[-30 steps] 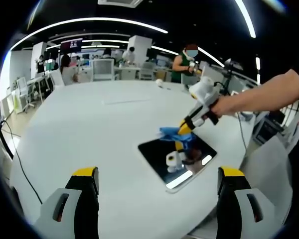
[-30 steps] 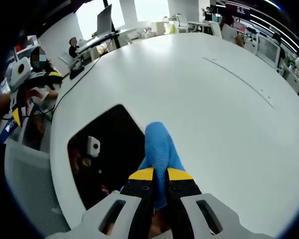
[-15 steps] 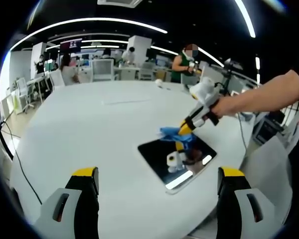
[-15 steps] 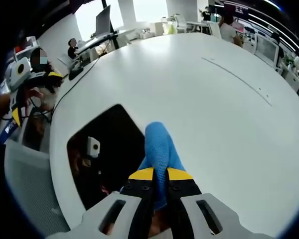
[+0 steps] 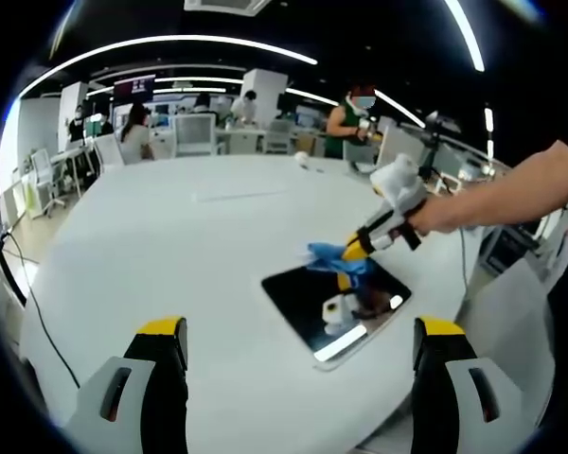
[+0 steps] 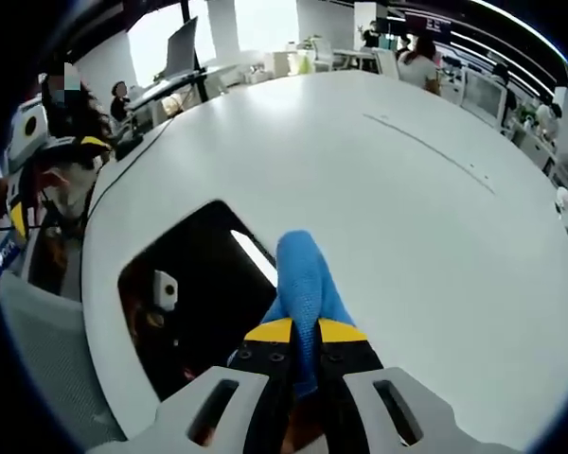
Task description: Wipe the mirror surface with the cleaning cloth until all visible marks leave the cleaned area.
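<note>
The right gripper had its fingers clamped on the blue cloth, which hung forward past the tips so that it could be dragged across the glass. In the left gripper view that cloth sat at the far edge of the mirror, with the person's hand angling the tool downward onto it. The mirror lay flat on the white worktop, near its edge, dark and reflecting the gripper and a ceiling light. The left gripper was held back, well apart from the mirror, fingers apart and empty, probably to keep the whole scene in sight. Wiping appeared to be under way.
</note>
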The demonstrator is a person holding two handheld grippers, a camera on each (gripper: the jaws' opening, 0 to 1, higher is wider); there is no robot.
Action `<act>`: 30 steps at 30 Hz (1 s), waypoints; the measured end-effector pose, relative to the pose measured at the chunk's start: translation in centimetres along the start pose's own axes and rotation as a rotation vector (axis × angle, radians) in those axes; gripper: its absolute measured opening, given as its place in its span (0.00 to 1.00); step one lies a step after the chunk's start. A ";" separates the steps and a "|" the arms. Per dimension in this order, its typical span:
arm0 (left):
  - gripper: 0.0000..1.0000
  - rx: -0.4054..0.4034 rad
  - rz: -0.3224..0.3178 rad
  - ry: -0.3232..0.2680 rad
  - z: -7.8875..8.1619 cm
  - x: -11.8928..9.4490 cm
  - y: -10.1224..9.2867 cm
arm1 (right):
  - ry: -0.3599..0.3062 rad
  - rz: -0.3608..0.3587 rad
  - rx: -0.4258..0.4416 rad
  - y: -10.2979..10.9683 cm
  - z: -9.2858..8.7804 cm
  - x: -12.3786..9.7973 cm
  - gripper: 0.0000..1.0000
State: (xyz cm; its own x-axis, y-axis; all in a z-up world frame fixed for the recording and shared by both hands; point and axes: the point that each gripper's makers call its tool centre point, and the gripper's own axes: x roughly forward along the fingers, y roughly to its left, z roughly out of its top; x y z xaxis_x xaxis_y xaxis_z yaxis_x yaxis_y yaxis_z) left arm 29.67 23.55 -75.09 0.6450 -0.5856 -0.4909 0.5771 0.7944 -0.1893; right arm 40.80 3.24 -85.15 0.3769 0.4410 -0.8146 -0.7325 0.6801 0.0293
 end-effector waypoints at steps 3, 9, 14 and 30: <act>1.00 0.002 -0.001 -0.004 0.2 0.0 -0.1 | -0.005 -0.007 0.007 0.1 -0.2 -0.1 0.03; 1.00 0.011 -0.005 -0.006 0.5 0.0 -0.4 | -0.019 -0.023 0.028 0.4 -0.7 -0.4 0.03; 1.00 0.015 -0.005 -0.006 0.6 -0.1 -0.4 | -0.027 -0.034 0.030 0.9 -1.1 -0.8 0.03; 1.00 0.015 -0.013 -0.021 1.1 0.4 -0.8 | -0.041 -0.054 0.059 2.0 -2.3 -1.4 0.03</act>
State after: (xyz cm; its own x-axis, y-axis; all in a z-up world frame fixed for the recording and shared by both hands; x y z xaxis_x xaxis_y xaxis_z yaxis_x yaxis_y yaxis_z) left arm 30.00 22.56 -74.21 0.6482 -0.5990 -0.4703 0.5928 0.7845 -0.1821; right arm 37.45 2.64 -85.25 0.4389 0.4255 -0.7914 -0.6760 0.7366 0.0211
